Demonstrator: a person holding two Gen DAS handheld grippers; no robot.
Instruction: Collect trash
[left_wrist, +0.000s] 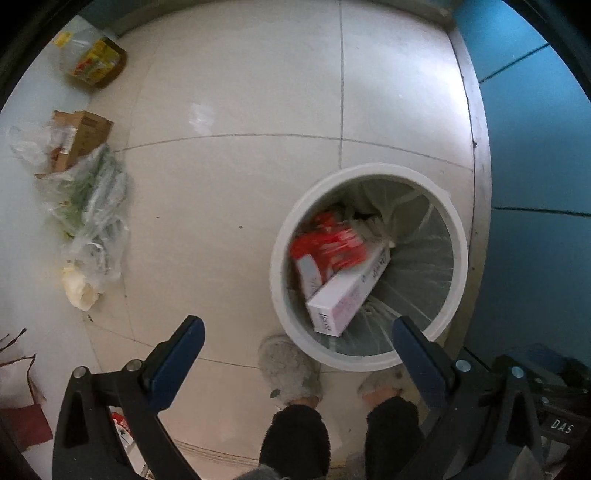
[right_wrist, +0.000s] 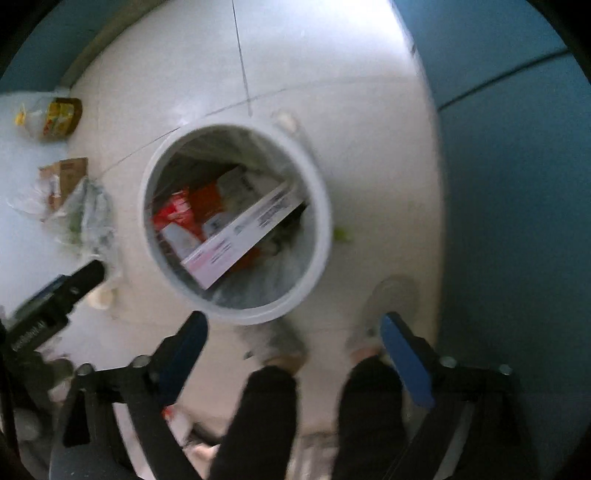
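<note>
Left wrist view's showing both the left gripper (left_wrist: 297, 334) and right gripper (right_wrist: 293, 328) hanging wide and empty over the bin (left_wrist: 284, 236), so I'd be heading for the floor's left edge and pinching the plastic bags (left_wrist: 90, 206) low.

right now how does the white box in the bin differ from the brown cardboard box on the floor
The white box is long, closed and intact, leaning tilted inside the white bin on a red package. The brown cardboard box is torn open, lies on the floor outside the bin and is half tangled in clear plastic bags. Both are cardboard packaging, and no tongs touch either.
</note>
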